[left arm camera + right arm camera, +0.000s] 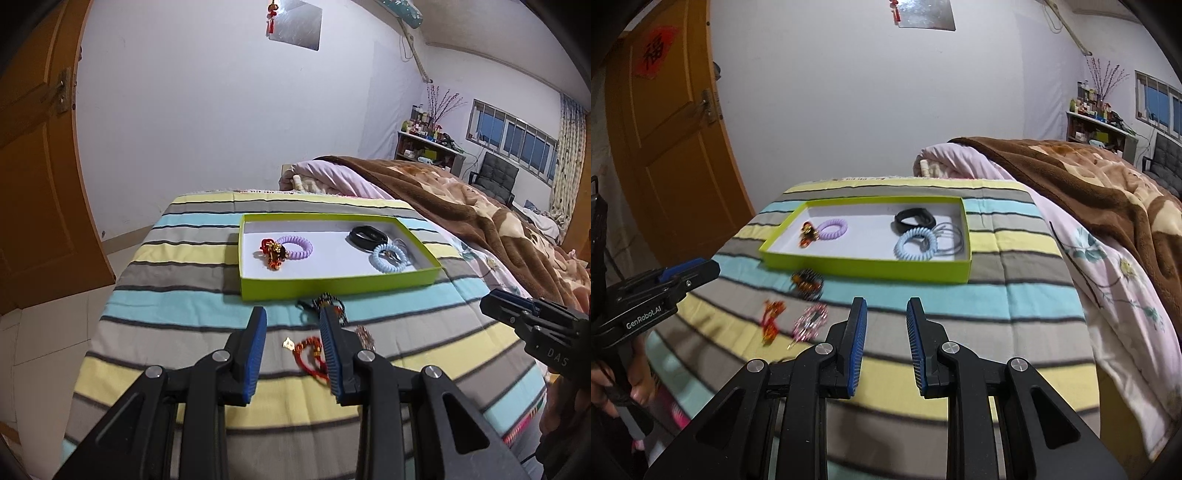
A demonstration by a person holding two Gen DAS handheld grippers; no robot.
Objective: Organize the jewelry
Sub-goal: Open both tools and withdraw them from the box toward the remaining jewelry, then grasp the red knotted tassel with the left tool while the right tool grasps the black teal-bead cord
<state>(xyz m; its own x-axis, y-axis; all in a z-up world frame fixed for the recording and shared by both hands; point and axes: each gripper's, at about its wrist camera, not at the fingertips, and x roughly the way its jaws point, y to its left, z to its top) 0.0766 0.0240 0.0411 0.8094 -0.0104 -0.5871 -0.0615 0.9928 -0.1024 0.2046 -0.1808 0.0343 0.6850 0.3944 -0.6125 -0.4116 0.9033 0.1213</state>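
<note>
The green box (334,286) lies flat on the striped cloth (177,295) that covers the tabletop, its long side toward the operator. Contents are grouped by end: at the left, a purple coil band (295,247) touches a red-and-gold charm (271,253); at the right, a black band (367,236), a blue coil band (388,258) and thin grey hair ties (947,238) overlap one another. This layout suggests sorting by type is already under way.

Three pieces lie loose on the cloth, just in front of the box:
- a dark beaded bracelet (807,284), nearest the box wall;
- a red cord bracelet (308,352) with gold fittings;
- a pink sparkly piece (810,319), beside the red one.

The left tongs (293,349) are parted wide and hold nothing. The red cord bracelet lies between the two blue pads, a placement consistent with lining up to grasp it; contact cannot be confirmed. The right tongs (886,341) are also parted, empty, and hover over bare cloth well right of the loose pieces, probably to leave the left side room.

Legible markings: "GenRobot.AI" on the left tool body in the right wrist view; "DAS" on the right tool body in the left wrist view; the character 福 on a red sign (655,51) fixed to the door (676,147).
</note>
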